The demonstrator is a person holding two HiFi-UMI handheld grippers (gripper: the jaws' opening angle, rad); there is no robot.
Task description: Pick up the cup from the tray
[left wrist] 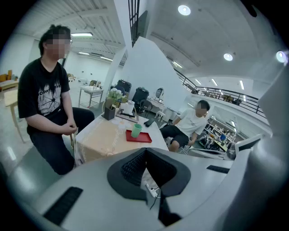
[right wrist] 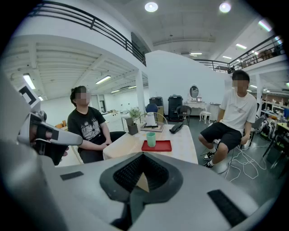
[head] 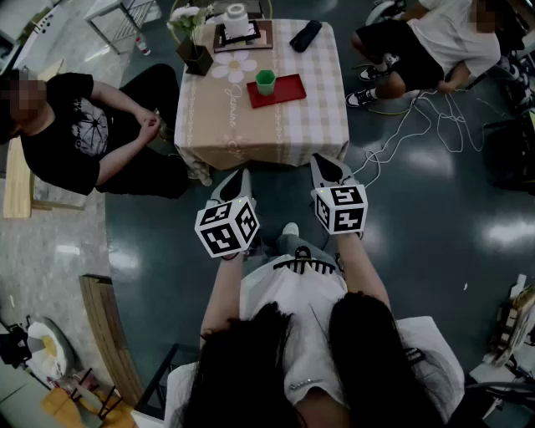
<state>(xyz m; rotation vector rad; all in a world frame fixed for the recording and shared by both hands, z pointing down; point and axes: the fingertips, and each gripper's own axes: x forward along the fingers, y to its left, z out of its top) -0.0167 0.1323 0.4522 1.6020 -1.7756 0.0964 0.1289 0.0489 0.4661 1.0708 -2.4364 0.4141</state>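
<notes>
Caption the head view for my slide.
Left gripper and right gripper, both shut, face a checked-cloth table; green plastic cup stands on red tray.

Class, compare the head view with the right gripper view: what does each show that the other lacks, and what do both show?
Only the head view: the wearer's dark hair and white shirt. Only the right gripper view: ceiling lights, a balcony railing and a round mirror. Both: the green cup on the red tray on the checked table, a seated person in black and a person in white.
</notes>
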